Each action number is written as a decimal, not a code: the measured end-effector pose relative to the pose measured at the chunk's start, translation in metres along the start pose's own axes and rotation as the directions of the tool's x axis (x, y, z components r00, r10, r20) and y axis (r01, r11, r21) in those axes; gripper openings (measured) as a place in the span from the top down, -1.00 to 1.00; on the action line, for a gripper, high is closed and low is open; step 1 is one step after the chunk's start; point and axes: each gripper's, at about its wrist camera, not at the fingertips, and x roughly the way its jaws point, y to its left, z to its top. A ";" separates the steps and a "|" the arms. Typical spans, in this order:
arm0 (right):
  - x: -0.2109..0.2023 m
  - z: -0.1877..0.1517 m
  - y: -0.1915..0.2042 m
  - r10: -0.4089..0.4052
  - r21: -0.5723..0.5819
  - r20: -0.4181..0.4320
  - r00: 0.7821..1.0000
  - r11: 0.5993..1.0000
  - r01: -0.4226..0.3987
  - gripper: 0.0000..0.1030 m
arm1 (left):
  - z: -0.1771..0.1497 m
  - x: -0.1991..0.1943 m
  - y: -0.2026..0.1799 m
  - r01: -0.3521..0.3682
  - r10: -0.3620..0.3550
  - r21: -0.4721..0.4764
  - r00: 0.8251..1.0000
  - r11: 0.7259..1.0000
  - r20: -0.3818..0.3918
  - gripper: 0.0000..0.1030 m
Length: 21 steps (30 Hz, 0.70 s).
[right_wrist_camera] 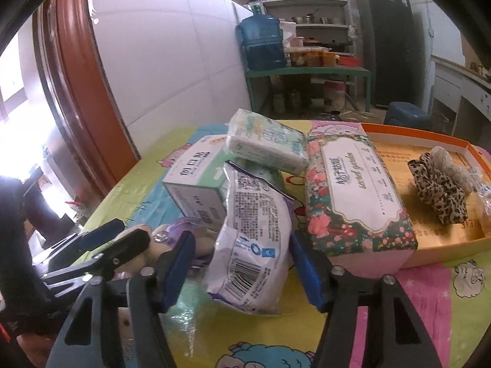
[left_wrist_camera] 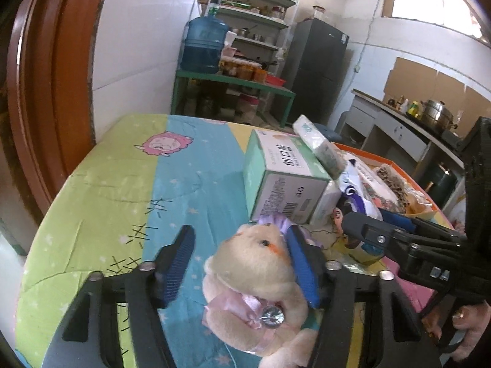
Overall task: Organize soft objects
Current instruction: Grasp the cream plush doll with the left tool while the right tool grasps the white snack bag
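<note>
Presently the left gripper (left_wrist_camera: 242,270) stands over a cream plush toy (left_wrist_camera: 260,279) lying on the cartoon-print tablecloth (left_wrist_camera: 122,184). Its jaws are partly open. The right-hand blue pad sits against the toy's head; the left-hand pad stands clear of it, with cloth showing between. No firm clamp is evident. The toy wears a pink bow with a clear gem (left_wrist_camera: 271,316) at the neck and purple fabric at the crown.

Just beyond the toy stands a pale green box (left_wrist_camera: 282,178), with a small tissue pack (left_wrist_camera: 319,144) leaning on its top.

The right gripper (right_wrist_camera: 242,270) straddles a white plastic-wrapped pack (right_wrist_camera: 254,239), which stands tilted against the green box. Its jaws are partly open; both blue pads stand just beside the pack's sides, and contact cannot be confirmed.

To the right of that pack lies a floral tissue pack (right_wrist_camera: 353,190), touching the near wall of an orange tray (right_wrist_camera: 423,132). Inside the tray lie a leopard-print scrunchie (right_wrist_camera: 438,193) and a pale knitted item (right_wrist_camera: 445,159) behind it.

A person's hand (left_wrist_camera: 469,328) shows at the lower right of the left wrist view, on the right gripper's handle.
</note>
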 end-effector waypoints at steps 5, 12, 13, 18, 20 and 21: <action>-0.001 -0.001 -0.002 0.000 -0.002 -0.002 1.000 1.000 0.000 0.03 | -0.004 0.000 0.002 0.036 -0.036 -0.010 0.999 0.999 -0.004 0.18; -0.001 -0.001 -0.001 0.000 -0.004 -0.003 1.000 1.000 0.000 0.04 | -0.004 0.008 0.007 0.048 -0.049 -0.040 0.998 0.998 -0.038 -0.12; -0.001 -0.002 -0.002 0.002 0.000 -0.003 1.000 1.000 -0.002 0.04 | -0.006 0.011 0.008 0.040 -0.043 -0.054 0.997 0.998 -0.056 -0.28; -0.001 -0.004 -0.001 0.012 0.005 -0.006 1.000 1.000 -0.012 0.04 | -0.007 0.018 0.015 0.050 -0.058 -0.093 0.995 0.994 -0.086 -0.34; -0.001 -0.005 0.001 0.014 0.001 -0.008 1.000 1.000 -0.014 0.05 | -0.008 0.017 0.014 0.054 -0.061 -0.087 0.995 0.995 -0.081 -0.25; -0.001 -0.005 0.001 0.015 -0.003 -0.007 1.000 1.000 -0.015 0.06 | -0.008 0.017 0.012 0.079 -0.085 -0.082 0.993 0.993 -0.079 -0.04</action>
